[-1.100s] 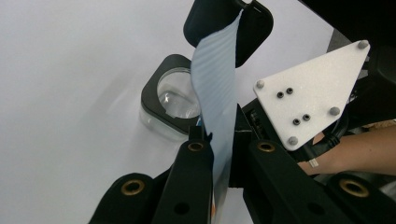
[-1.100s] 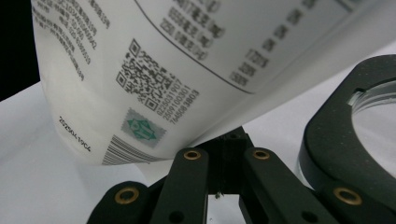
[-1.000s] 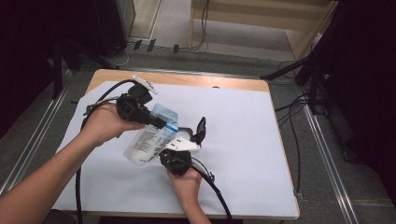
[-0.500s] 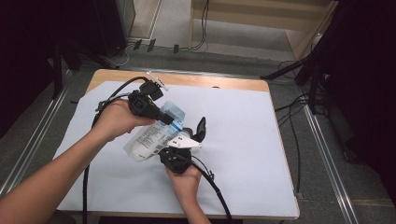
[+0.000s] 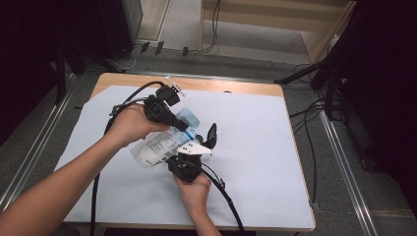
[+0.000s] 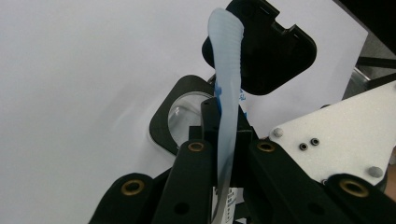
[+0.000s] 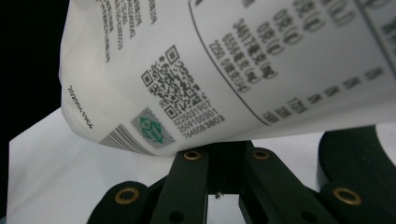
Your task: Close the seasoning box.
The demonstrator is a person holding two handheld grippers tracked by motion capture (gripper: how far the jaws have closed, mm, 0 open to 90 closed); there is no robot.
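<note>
A soft plastic pouch (image 5: 155, 145) with a white printed label and a pale blue top hangs over the white sheet. My left gripper (image 5: 189, 129) is shut on the pouch's blue top edge (image 6: 226, 60), which stands as a thin strip between its jaws (image 6: 224, 126). My right gripper (image 5: 212, 133) sits just below and to the right of the pouch, its fingers together as one black stub, clear of the pouch. The pouch's label, with a QR code (image 7: 182, 86), hangs close over the right gripper (image 7: 223, 151) and hides its fingertips.
A white sheet (image 5: 265, 128) covers most of the wooden table (image 5: 231, 87). Black cables (image 5: 130, 98) trail from both grippers across the left and the near side. Metal rails and dark floor flank the table.
My left gripper has carried the pouch to the right, nearer the right gripper. The right gripper has stayed where it was.
</note>
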